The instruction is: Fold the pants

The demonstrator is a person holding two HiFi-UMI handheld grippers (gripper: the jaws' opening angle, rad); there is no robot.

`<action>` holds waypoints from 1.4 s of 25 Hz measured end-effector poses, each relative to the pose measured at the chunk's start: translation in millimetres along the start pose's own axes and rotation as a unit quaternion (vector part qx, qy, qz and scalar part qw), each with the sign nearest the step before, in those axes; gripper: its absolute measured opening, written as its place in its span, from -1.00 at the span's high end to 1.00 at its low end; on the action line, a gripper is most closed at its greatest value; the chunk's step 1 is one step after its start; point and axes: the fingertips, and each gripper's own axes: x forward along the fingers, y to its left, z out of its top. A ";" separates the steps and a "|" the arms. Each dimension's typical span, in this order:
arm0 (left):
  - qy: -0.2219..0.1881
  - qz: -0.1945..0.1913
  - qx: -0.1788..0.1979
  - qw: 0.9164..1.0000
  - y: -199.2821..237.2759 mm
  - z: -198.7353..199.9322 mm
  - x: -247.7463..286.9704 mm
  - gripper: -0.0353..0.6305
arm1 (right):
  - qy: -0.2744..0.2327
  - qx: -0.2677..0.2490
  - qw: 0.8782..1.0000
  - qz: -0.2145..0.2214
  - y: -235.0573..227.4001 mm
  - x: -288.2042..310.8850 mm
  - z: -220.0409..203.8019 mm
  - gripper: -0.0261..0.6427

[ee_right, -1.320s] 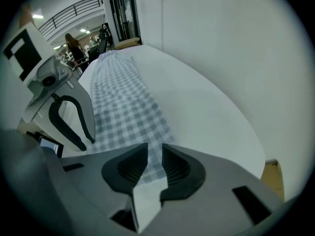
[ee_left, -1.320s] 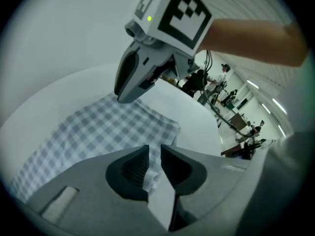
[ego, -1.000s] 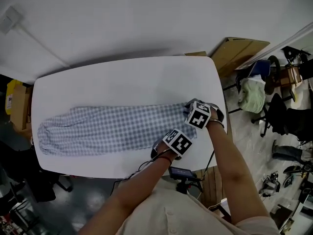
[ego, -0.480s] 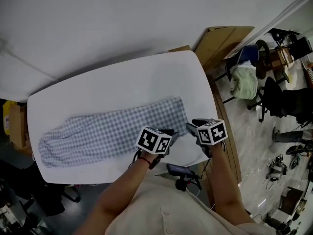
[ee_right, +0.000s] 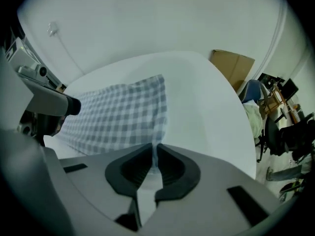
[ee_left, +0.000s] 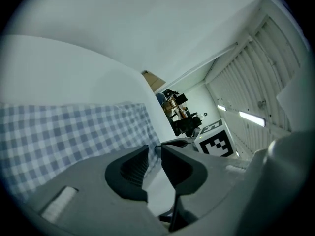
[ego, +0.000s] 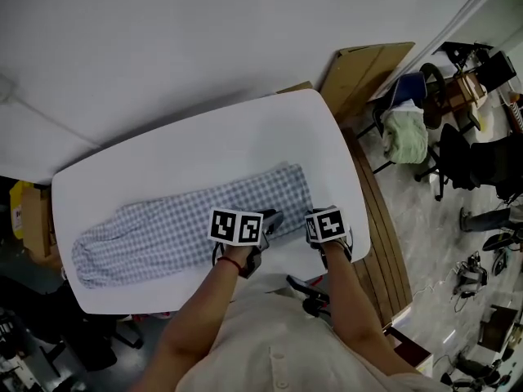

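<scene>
Jaws of the left hand-held gripper (ee_left: 153, 150) stand nearly together, pinching the pants (ego: 188, 223) near their waist end. The right hand-held gripper (ee_right: 153, 155) has just been closing and nips that end's edge. Pants lie lengthwise on the white worktop (ego: 204, 149), waist right, legs left. Only the head view shows their whole length; its marker cubes hide the jaws.

The blue-and-white checked cloth pants (ego: 188, 223) are lying flat on the white tabletop (ego: 204, 145), stretching out in one long strip. The wide end is pointing right and the narrow, bunched end is pointing left.
</scene>
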 end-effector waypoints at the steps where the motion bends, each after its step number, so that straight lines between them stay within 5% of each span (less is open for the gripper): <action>1: 0.003 0.002 -0.005 1.000 1.3 0.6 -0.6 0.63 | -0.008 0.003 1.000 0.005 1.9 -1.3 1.1 0.80; 6: 0.026 -0.004 -0.036 0.999 6.8 15.1 2.3 0.52 | -0.071 -0.078 0.994 -0.024 21.1 -18.1 16.8 0.81; 12: 0.076 -0.026 -0.070 0.994 2.4 31.5 29.8 0.26 | -0.092 -0.235 0.966 -0.061 63.2 -33.0 30.3 0.81; 16: 0.108 -0.009 -0.065 0.992 6.5 35.4 48.6 0.22 | -0.093 -0.294 0.949 -0.068 81.4 -32.0 30.4 0.81; 20: 0.144 0.044 -0.023 0.988 14.0 36.1 68.1 0.21 | -0.092 -0.316 0.941 -0.073 83.8 -32.4 29.2 0.81; 25: 0.177 0.128 0.071 0.973 24.0 41.4 84.1 0.22 | -0.092 -0.334 0.935 -0.077 82.3 -39.6 29.7 0.81; 29: 0.178 0.163 0.110 0.964 33.6 49.9 79.7 0.75 | -0.099 -0.335 0.934 -0.075 84.8 -46.3 32.5 0.81; 35: 0.144 0.106 0.062 0.982 16.2 61.1 70.8 0.82 | -0.120 -0.306 0.942 -0.067 75.8 -66.4 36.3 0.81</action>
